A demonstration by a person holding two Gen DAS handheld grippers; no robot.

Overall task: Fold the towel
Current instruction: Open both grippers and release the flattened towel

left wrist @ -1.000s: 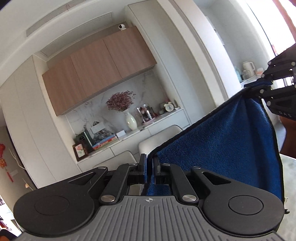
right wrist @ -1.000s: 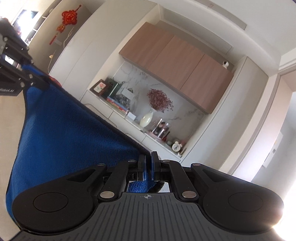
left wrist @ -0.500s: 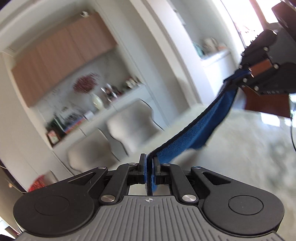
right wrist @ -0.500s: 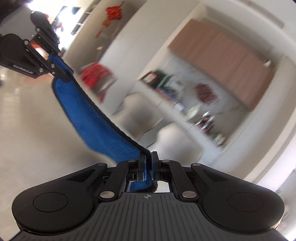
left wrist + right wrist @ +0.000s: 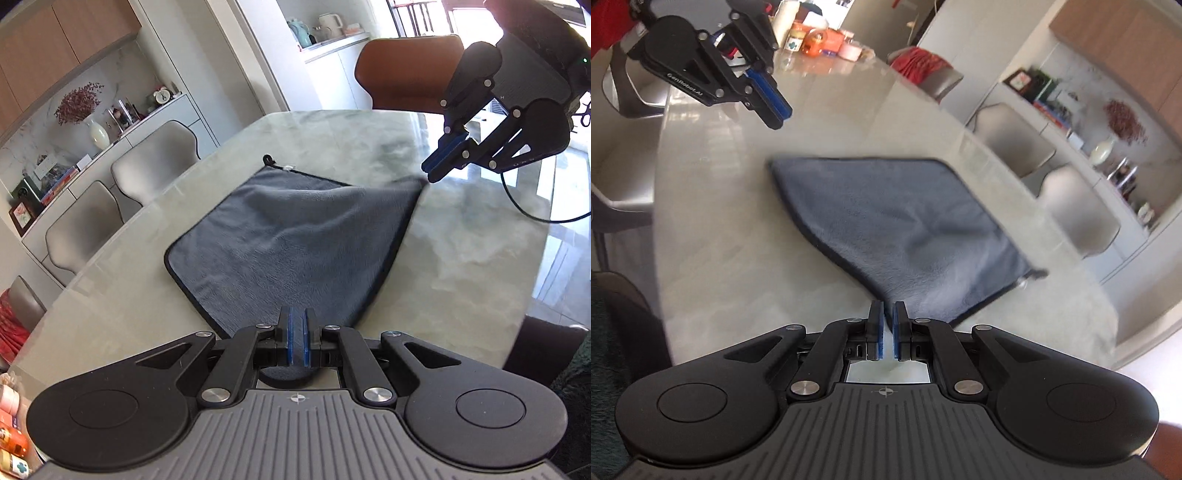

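The towel lies spread on the pale table, grey side up and lightly rumpled. Its black-edged near corner reaches under my left gripper, whose blue pads stand a thin slit apart with nothing between them. From the right wrist view the left gripper hangs above the towel's far corner without touching it. My right gripper is open by a narrow gap, empty, with the towel's pointed corner just beyond its tips. In the left wrist view the right gripper hovers at that corner.
Grey chairs line the table's far side and a brown chair stands at its end. Jars and small items sit on the table behind the left gripper. A black cable trails from the right gripper.
Both grippers swung down from holding the towel stretched in the air. They have let go of its corners, and it now lies on the table with the grey side up.
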